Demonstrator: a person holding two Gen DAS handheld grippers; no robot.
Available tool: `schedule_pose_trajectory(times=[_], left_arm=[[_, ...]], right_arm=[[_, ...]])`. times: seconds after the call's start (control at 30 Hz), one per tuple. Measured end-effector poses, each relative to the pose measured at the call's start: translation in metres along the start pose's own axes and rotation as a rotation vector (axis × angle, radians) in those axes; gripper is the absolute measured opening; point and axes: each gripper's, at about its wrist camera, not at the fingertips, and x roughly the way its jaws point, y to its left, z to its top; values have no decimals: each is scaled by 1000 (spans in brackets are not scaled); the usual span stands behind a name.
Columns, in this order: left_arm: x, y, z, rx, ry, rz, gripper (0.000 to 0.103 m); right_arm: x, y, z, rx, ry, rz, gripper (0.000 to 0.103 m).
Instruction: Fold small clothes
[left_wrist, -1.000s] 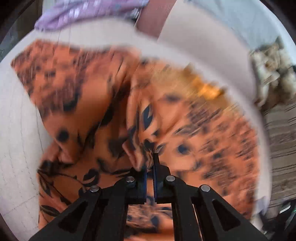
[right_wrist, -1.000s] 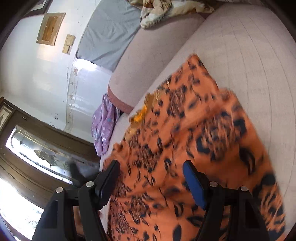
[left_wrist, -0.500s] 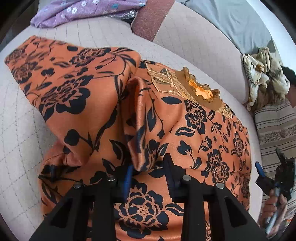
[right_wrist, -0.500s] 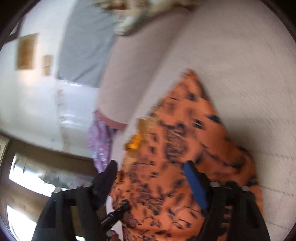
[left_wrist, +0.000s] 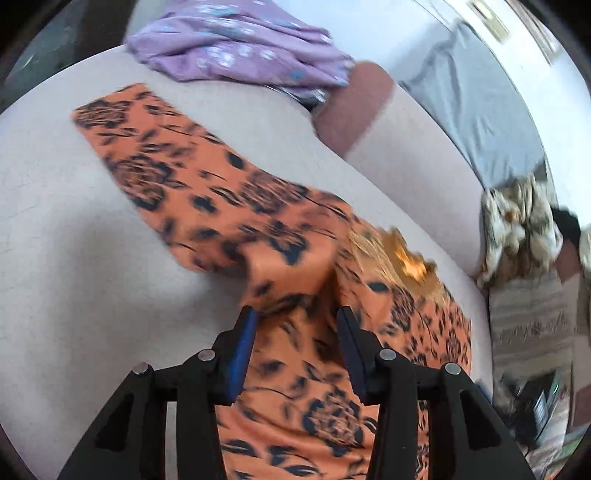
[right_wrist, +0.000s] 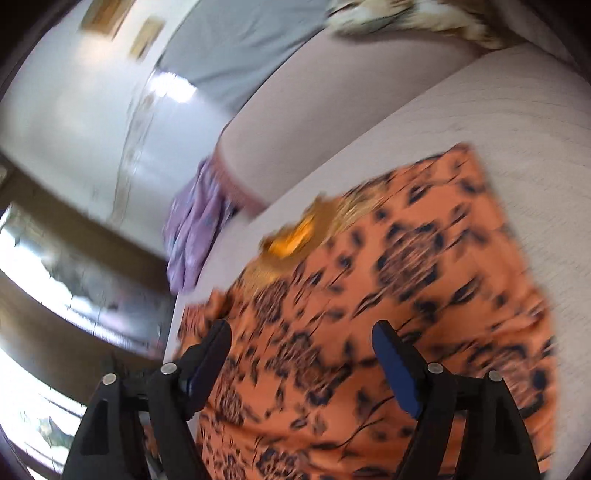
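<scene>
Orange floral garment (left_wrist: 258, 221) spread on a pale quilted cushion (left_wrist: 92, 258), not yet folded into a compact shape. One sleeve (left_wrist: 147, 158) stretched out long toward the upper left in the left wrist view, ending near a crumpled purple cloth (left_wrist: 236, 55) at the cushion's far edge. Gold embroidered neckline (left_wrist: 399, 254) lying ahead and to the right of the left gripper (left_wrist: 295, 317).

Left gripper: jaws apart and opening, nothing pinched; a raised hump of fabric just ahead of the tips, seemingly let go, more garment underneath. Right gripper (right_wrist: 303, 332): jaws wide apart, closing slightly, hovering over the garment body with no cloth clamped between the blue pads.

Deciding relation for the coming move: sleeve's long axis runs diagonally away from the left jaws, up and to the left, while the body runs down toward both grippers. Left hand plainly nearer the sleeve and its shoulder; right hand nearer the body's other side, with the neckline (right_wrist: 291, 236) ahead and slightly left of its jaws. Probable next step, judging from the layout: take the outstretched sleeve and lay it across the body. Risk: thin, slippery-looking fabric bunching instead of creasing flat.

No containers in view. Heavy motion blur in both views, so fine edges hard to make out.
</scene>
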Motion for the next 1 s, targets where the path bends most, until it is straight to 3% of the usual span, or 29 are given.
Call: schedule_pose_trajectory(times=[0.1, 0.2, 0.37, 0.43, 0.53, 0.6, 0.63, 0.73, 0.83, 0.87, 0.9, 1.0], left_arm=[[-5, 41, 7, -149, -3, 22, 52], [-7, 67, 6, -203, -4, 26, 52], [-9, 84, -8, -251, 2, 7, 52], [-13, 84, -11, -240, 3, -8, 53], [-22, 87, -17, -235, -4, -14, 58], [-27, 94, -16, -236, -6, -4, 58], [-31, 99, -15, -236, -10, 0, 58], [-42, 114, -9, -242, -65, 30, 65], [-41, 126, -1, -314, -76, 10, 65], [-40, 125, 3, -320, -75, 0, 65], [-40, 124, 6, -313, -75, -4, 65], [-39, 118, 22, -261, -99, -2, 66]], right_arm=[[15, -3, -32, -14, 74, -20, 82], [28, -4, -50, 13, 126, -2, 83], [58, 44, -37, 71, 133, 219, 84], [96, 64, -28, 138, 177, 352, 85], [163, 79, -36, 267, 279, 442, 87], [213, 72, -60, 347, 422, 400, 84], [219, 72, -65, 333, 413, 330, 80], [200, 94, -58, 303, 359, 450, 83], [200, 104, -58, 263, 324, 402, 94], [214, 98, -65, 273, 376, 354, 94], [225, 93, -71, 276, 410, 310, 86], [198, 104, -63, 224, 369, 330, 89]])
